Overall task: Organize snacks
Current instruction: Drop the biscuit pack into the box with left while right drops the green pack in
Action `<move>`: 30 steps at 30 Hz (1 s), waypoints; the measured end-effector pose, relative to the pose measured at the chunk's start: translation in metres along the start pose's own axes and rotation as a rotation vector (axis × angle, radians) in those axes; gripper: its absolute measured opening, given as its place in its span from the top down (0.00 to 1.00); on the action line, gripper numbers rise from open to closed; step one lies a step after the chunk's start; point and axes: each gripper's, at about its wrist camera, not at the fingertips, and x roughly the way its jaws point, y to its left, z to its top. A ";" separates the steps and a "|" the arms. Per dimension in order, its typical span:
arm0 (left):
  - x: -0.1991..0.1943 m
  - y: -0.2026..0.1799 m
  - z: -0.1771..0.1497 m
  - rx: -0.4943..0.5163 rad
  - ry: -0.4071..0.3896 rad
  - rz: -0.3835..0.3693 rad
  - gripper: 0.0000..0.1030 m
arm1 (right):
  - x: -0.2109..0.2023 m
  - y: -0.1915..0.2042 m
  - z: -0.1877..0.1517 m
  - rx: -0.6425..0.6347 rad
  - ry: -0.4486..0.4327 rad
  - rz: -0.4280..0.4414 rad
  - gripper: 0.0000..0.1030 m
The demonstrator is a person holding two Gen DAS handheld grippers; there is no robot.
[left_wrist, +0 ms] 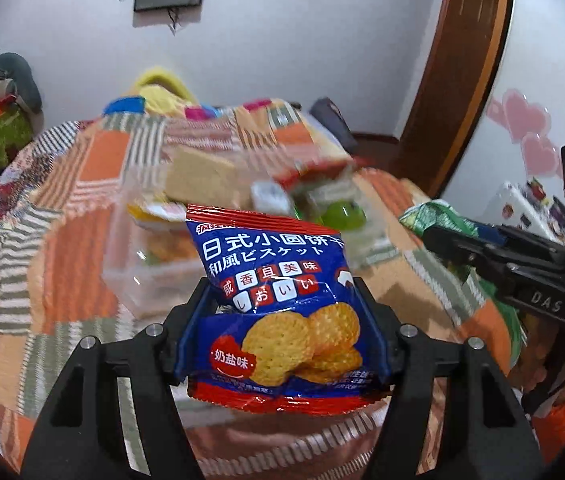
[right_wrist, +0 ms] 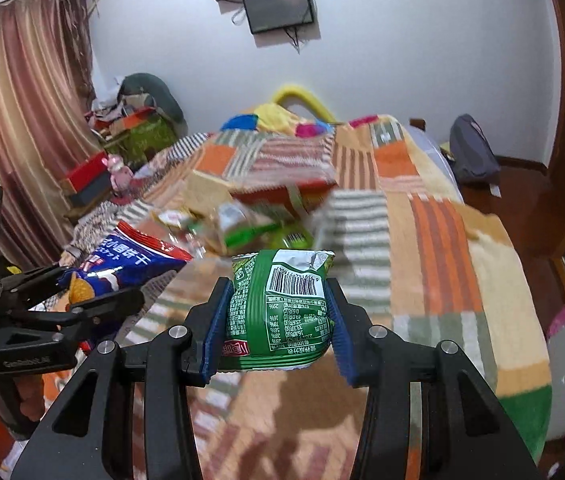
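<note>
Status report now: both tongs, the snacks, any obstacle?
Left tongs shut on blue biscuit packet. Right tongs shut on green snack packet. Both held above bedspread. Clear snack box ahead, already crowded; view blurred.

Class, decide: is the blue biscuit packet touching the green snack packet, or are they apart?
Apart. The right wrist view shows the blue biscuit packet off to the left and the green snack packet at centre, each in its own gripper, with bedspread between.
</note>
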 end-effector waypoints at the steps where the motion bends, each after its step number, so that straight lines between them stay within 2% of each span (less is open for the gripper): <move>1: -0.002 0.004 0.005 -0.003 -0.013 0.008 0.36 | 0.002 0.002 0.003 -0.003 -0.007 0.004 0.59; 8: 0.006 0.033 0.034 -0.041 -0.061 0.055 0.36 | 0.028 0.020 0.031 -0.019 -0.043 0.038 0.59; 16: 0.041 0.067 0.052 -0.105 -0.046 0.087 0.36 | 0.067 0.036 0.055 -0.052 -0.029 0.056 0.59; 22: 0.067 0.084 0.058 -0.146 -0.011 0.089 0.36 | 0.092 0.041 0.060 -0.063 0.008 0.062 0.59; 24: 0.072 0.087 0.058 -0.152 -0.002 0.092 0.36 | 0.099 0.043 0.060 -0.072 0.027 0.061 0.56; 30: 0.066 0.083 0.058 -0.138 -0.038 0.102 0.33 | 0.097 0.041 0.059 -0.052 0.046 0.060 0.52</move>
